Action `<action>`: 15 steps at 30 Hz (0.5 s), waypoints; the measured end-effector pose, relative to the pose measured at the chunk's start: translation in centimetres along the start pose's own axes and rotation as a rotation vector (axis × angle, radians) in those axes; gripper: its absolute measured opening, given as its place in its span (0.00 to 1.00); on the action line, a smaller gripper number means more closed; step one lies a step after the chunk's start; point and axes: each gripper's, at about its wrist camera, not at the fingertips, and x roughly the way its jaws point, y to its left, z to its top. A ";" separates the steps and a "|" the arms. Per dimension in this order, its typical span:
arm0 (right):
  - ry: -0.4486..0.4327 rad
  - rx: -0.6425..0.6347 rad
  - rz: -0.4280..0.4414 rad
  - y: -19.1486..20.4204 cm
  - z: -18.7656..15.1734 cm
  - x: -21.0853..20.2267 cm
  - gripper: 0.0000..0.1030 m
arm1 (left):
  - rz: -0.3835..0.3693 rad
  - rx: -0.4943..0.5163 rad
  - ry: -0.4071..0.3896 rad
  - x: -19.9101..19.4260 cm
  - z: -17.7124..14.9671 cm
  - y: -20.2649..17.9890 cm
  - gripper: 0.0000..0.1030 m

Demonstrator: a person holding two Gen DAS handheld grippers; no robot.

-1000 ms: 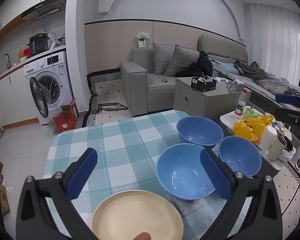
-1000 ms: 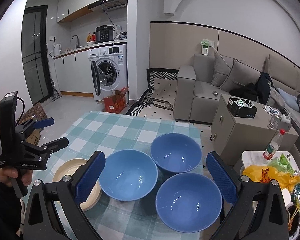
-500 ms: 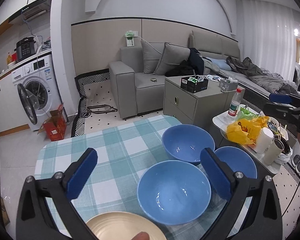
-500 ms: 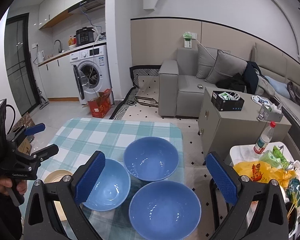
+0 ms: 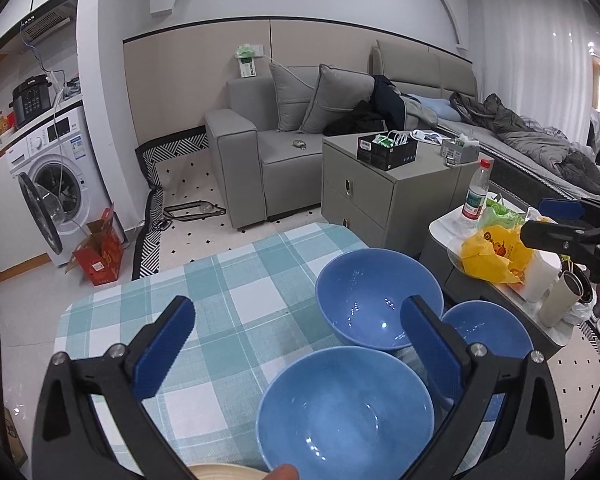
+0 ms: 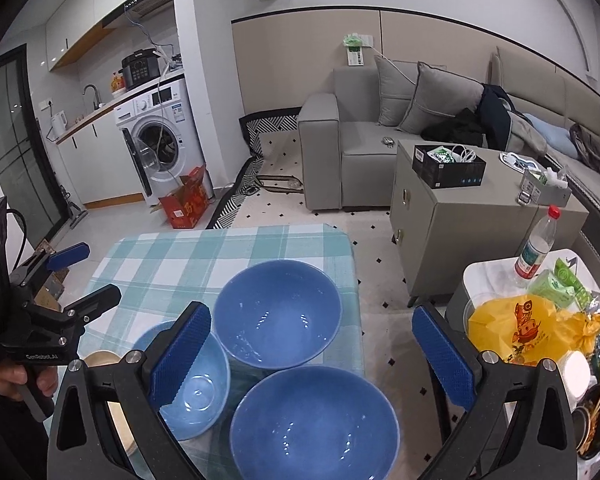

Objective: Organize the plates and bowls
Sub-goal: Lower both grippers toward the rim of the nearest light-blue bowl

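Three blue bowls stand close together on the checked tablecloth (image 5: 236, 280). In the left wrist view the nearest bowl (image 5: 346, 412) lies low between the fingers of my open left gripper (image 5: 296, 312), with a second bowl (image 5: 376, 296) behind it and a third bowl (image 5: 488, 328) to the right. A cream plate (image 5: 220, 473) peeks in at the bottom edge. My right gripper (image 6: 312, 316) is open and empty, hovering over the near bowl (image 6: 314, 420) and the far bowl (image 6: 278, 312). The left bowl (image 6: 196, 384) and the plate (image 6: 100, 360) sit behind its left finger.
Right of the table stands a white side table (image 6: 484, 276) with a yellow bag (image 6: 516, 328), a water bottle (image 6: 536, 244) and cups. A grey cabinet (image 6: 440, 232), a sofa (image 6: 340, 152) and a washing machine (image 6: 160, 148) lie beyond. The cloth's far left part (image 6: 172, 256) is bare.
Both grippers have swung to the right and nearer the bowls. In the left wrist view the plate has slid almost out of the bottom edge. Both stay open.
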 end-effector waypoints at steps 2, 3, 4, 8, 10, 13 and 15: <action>0.006 0.011 0.002 -0.4 0.0 0.8 1.00 | -0.010 -0.004 0.015 1.0 0.2 0.1 1.00; 0.013 0.017 0.000 -0.6 0.1 1.1 1.00 | -0.011 -0.004 0.021 1.5 0.3 0.1 1.00; 0.020 0.018 -0.007 -0.7 0.1 1.6 1.00 | -0.009 -0.004 0.027 1.9 0.4 0.1 1.00; 0.039 0.022 -0.016 -1.0 0.1 3.3 1.00 | -0.017 -0.011 0.049 3.7 0.6 0.2 1.00; 0.057 0.024 -0.022 -1.0 0.0 4.5 1.00 | -0.008 -0.010 0.063 4.7 0.5 0.2 1.00; 0.084 0.031 -0.023 -1.1 -0.4 6.3 1.00 | 0.013 -0.006 0.083 6.2 0.6 0.3 1.00; 0.100 0.033 -0.021 -1.2 -0.6 7.5 1.00 | 0.008 -0.011 0.101 7.2 0.5 0.4 1.00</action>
